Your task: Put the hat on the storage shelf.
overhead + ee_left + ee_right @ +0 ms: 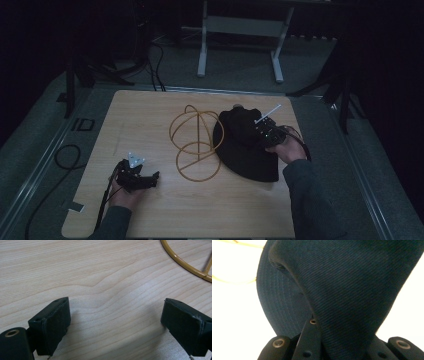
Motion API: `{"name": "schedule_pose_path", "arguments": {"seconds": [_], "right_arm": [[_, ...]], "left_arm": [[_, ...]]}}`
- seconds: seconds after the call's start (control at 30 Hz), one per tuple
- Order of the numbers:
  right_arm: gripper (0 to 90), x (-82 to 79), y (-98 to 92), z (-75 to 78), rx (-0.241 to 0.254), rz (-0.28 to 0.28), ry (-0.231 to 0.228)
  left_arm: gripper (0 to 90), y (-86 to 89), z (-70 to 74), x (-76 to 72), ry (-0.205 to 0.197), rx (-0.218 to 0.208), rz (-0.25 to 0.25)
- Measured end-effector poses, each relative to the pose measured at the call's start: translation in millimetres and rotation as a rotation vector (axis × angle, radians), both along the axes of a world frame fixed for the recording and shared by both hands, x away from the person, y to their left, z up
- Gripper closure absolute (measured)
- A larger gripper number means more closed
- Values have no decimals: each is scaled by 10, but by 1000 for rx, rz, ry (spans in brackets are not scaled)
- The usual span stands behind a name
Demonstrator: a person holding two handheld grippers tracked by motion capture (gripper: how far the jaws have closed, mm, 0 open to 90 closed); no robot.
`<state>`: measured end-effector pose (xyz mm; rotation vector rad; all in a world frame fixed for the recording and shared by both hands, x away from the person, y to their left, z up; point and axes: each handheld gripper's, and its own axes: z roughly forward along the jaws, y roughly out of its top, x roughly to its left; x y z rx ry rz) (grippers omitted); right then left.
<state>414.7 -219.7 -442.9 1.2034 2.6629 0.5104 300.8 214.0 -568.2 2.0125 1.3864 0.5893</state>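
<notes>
A dark navy brimmed hat (245, 152) lies on the right half of the wooden table (150, 115). My right gripper (256, 129) comes in from the right and is shut on a fold of the hat's crown; in the right gripper view the cloth (352, 285) is pinched between the jaws of the right gripper (344, 347). Just left of the hat stands a gold wire frame (196, 142) of rings and arcs. My left gripper (152, 176) rests low on the table at the near left, open, with bare wood between the jaws of the left gripper (115, 322).
An arc of the wire frame (185, 265) lies ahead and to the right of the left jaws. A black cable (65, 155) loops on the floor left of the table. White stand legs (202, 50) rise beyond the far edge.
</notes>
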Motion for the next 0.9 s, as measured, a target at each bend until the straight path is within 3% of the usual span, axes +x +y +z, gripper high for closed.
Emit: {"name": "schedule_pose_path", "arguments": {"seconds": [0.9], "right_arm": [[881,-103,-111,383,62,25,-69]], "left_arm": [[95,-1,0,0,0,-1,2]]}}
